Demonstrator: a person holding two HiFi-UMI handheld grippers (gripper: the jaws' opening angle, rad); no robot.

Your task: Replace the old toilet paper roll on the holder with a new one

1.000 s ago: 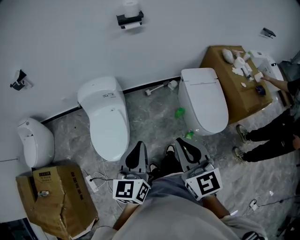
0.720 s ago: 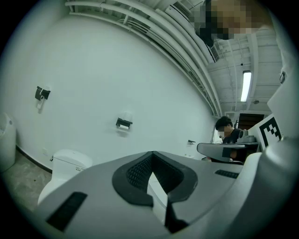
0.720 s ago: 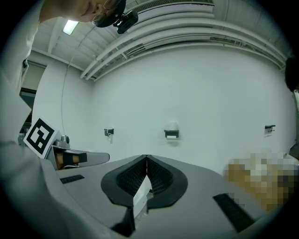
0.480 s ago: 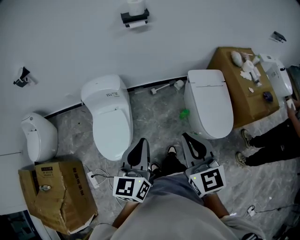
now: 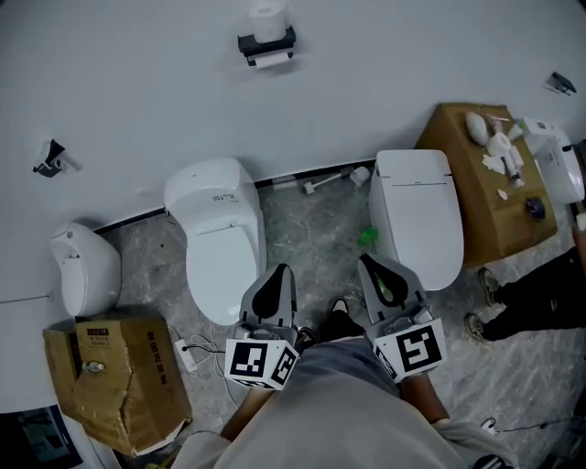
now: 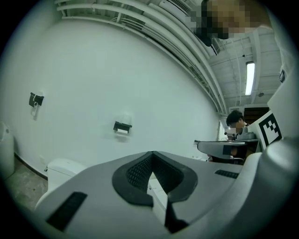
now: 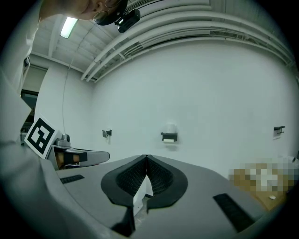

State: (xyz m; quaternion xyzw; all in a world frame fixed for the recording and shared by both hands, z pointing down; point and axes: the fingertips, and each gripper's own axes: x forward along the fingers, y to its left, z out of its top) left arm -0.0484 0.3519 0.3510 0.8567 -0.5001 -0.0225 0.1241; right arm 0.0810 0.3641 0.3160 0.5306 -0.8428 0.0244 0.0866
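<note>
**Inspection: roll and holder out of reach, both tongs shut and empty**

Location. The black toilet paper holder (image 5: 267, 43) is fixed to the white wall, above the gap between two floor-standing toilets (image 5: 220, 234). The roll on the holder (image 5: 271, 60) shows as a white strip below the black bracket. A second white roll (image 5: 268, 15) stands on top of it; I take that to be the replacement, though I cannot confirm it at this range. The holder is well apart from both tongs and shows small in both gripper views.

Handling, as I judge it. A paper roll is light, soft and easily crushed, with a stiffer cardboard core. I would take it across the body near the middle, squeezing only enough to keep it from spinning. A hard pinch would dent it, and a grip on the loose tail would only unwind it.

Tongs. My left tongs (image 5: 277, 275) and right tongs (image 5: 374, 267) are held in front of my body. Each gripper view shows the jaws closed, tip against tip. Neither holds or touches anything.
</note>
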